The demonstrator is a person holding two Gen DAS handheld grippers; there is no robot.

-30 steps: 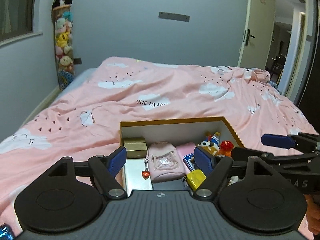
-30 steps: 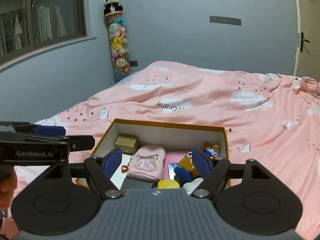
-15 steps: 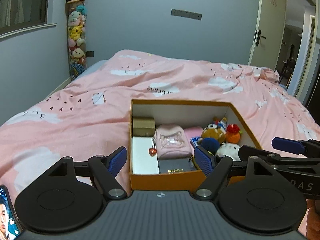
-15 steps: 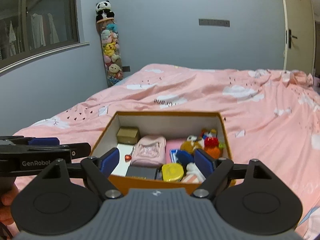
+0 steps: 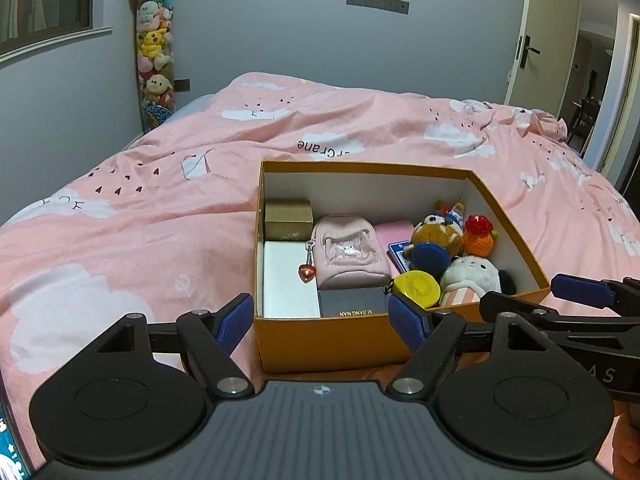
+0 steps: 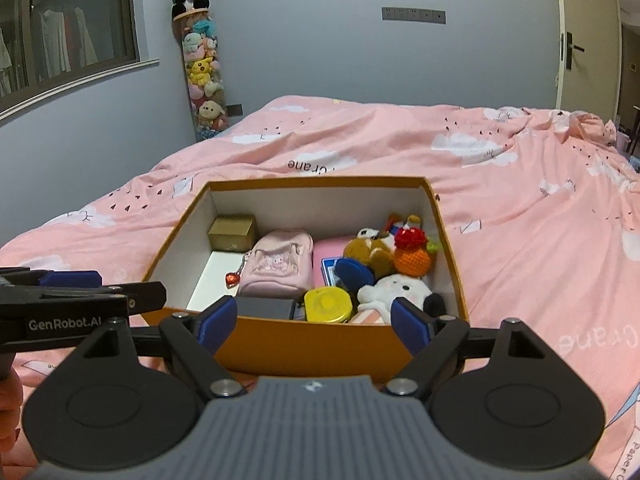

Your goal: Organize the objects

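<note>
an open orange box (image 5: 328,340) sits on a bed covered by a pink cloud-print duvet (image 5: 140,216), and both grippers hang just in front of its near wall, side by side.

the left gripper (image 5: 322,322) has its jaws spread wide with nothing between them but the box's near left corner behind; the pads touch nothing. the right gripper (image 6: 314,322) has jaws that have just been opening, now standing wide across the near wall of the box, empty, gripping nothing.

inside the box, a small tan carton (image 5: 288,219) stands in the far left corner with a flat white box (image 5: 286,280) in front of it. a pink mini backpack (image 5: 350,254) with a red heart charm (image 5: 307,273) lies in the middle, and a dark box (image 5: 354,302) sits against the near wall. to the right, packed close together, lie a yellow round tin (image 5: 416,288), a brown bear plush (image 5: 434,236), an orange crochet toy (image 5: 478,236) and a white plush (image 5: 472,278).

a tall tube of soft toys (image 6: 202,80) stands against the far wall.
</note>
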